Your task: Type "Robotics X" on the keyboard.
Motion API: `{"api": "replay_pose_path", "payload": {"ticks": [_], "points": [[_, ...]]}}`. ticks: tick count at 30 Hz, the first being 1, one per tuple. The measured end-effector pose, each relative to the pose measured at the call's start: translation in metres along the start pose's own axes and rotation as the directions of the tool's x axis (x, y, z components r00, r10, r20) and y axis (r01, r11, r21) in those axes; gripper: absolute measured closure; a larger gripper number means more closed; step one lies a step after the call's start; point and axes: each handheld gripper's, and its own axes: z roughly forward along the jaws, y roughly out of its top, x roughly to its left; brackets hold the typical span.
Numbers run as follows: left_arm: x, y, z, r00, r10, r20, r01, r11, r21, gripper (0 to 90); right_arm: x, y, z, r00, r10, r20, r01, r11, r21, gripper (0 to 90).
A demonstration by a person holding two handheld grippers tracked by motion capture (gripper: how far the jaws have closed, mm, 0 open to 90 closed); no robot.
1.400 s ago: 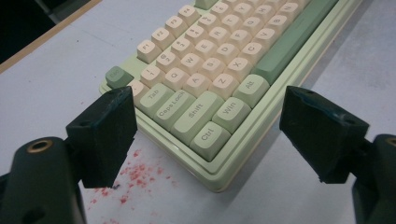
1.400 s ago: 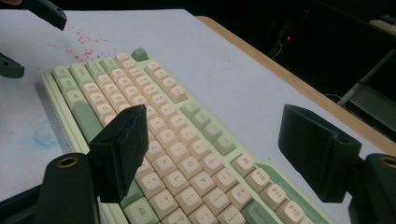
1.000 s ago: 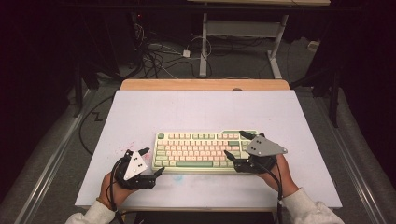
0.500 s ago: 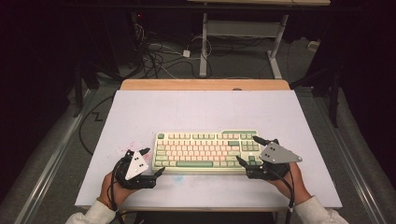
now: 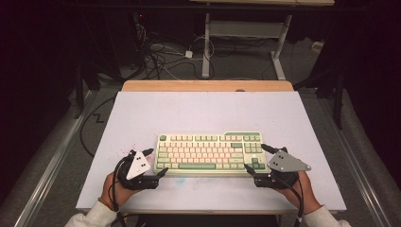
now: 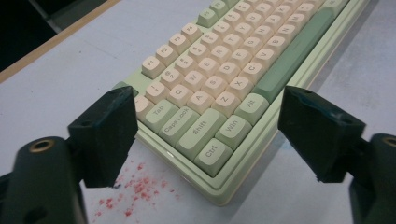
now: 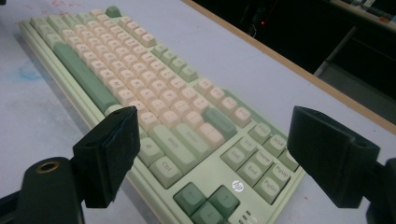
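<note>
A pale green keyboard point(image 5: 208, 153) with cream and green keys lies across the near middle of the white table point(image 5: 203, 111). My left gripper point(image 5: 156, 162) sits at the keyboard's left end. Its jaws straddle the Ctrl corner point(image 6: 212, 156) and have just been closing, but the pads do not press on the case. My left gripper point(image 6: 212, 135) stays open. My right gripper point(image 5: 254, 157) is at the keyboard's right end, open wide. In the right gripper view the right gripper point(image 7: 224, 154) frames the keyboard point(image 7: 154, 93) near the arrow keys.
Red specks point(image 6: 135, 191) mark the table by the keyboard's left corner, and a faint blue smudge point(image 7: 28, 72) lies in front of it. The table's wooden far edge point(image 5: 208, 86) borders a dark floor with cables point(image 5: 161, 56) and a desk frame point(image 5: 246, 33).
The right gripper has slid right and a little toward the person, from over the keyboard's right keys to its right end. The left hand has stayed in place.
</note>
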Motion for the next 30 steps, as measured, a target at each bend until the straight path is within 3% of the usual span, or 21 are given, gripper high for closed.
{"api": "replay_pose_path", "payload": {"ticks": [2,10,14,18,30], "points": [[0.000,0.003,-0.002,0.9999,-0.003,0.013,0.003,0.9999,-0.016,32.3,0.002,-0.002,-0.003,0.9999,-0.001,0.012,0.001,1.000,-0.004,18.8],[0.003,0.013,0.005,0.9975,-0.033,0.062,0.031,0.9993,0.022,71.5,-0.001,-0.005,-0.009,0.9995,0.007,0.031,-0.006,1.000,-0.007,18.8],[0.008,0.022,0.010,0.9912,-0.069,0.113,0.068,0.9976,0.014,86.6,-0.003,-0.006,-0.010,0.9993,0.007,0.037,-0.007,1.000,-0.003,18.9],[0.007,0.031,0.020,0.9868,-0.075,0.144,0.071,0.9970,0.030,88.0,-0.005,-0.006,-0.010,0.9995,0.003,0.033,-0.003,1.000,0.002,18.9],[0.000,0.045,0.056,0.9783,-0.045,0.202,0.024,0.9941,0.106,88.0,-0.005,-0.008,-0.007,0.9992,-0.002,0.039,0.002,1.000,0.021,19.2]]}}
